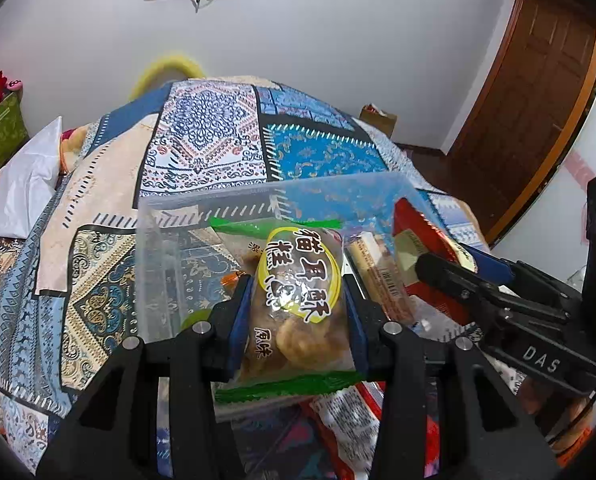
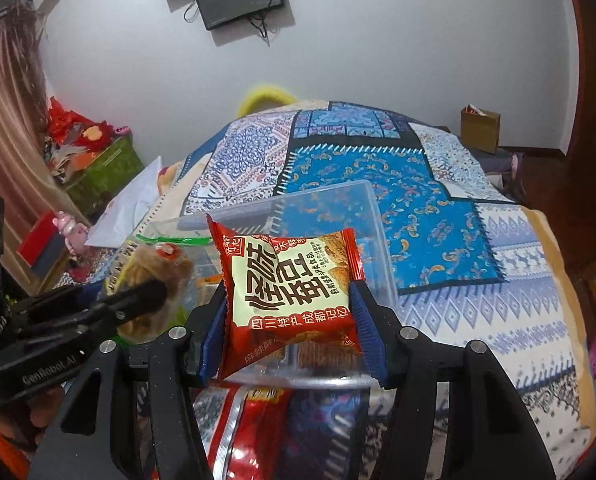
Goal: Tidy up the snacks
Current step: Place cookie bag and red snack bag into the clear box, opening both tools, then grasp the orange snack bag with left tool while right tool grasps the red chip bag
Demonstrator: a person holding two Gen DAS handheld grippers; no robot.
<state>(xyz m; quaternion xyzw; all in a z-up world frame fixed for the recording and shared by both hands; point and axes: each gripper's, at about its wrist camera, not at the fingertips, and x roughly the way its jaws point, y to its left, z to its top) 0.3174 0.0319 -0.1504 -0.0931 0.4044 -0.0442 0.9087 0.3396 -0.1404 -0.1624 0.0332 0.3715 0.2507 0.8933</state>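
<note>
Pointing steeply down over a clear plastic bin, the left hand-held gripper has its blue ribbed pads pressed on both sides of a transparent snack packet with green sealed ends and a yellow oval label; pale fried pieces show through the crinkled film. The packet hangs above the bin's open top. Beside it, the right hand-held gripper tilts down at a similar angle, its jaws part-way closed and clamped on a puffy, square red-and-cream snack packet with serrated edges, also held over the bin. In the left wrist view that gripper comes in from the right as black jointed links. The bin is thin-walled, rectangular with rounded corners, and sits on a bed covered by a blue, white and beige patchwork-print quilt. More glossy red wrappers lie on the quilt below the grippers.
</note>
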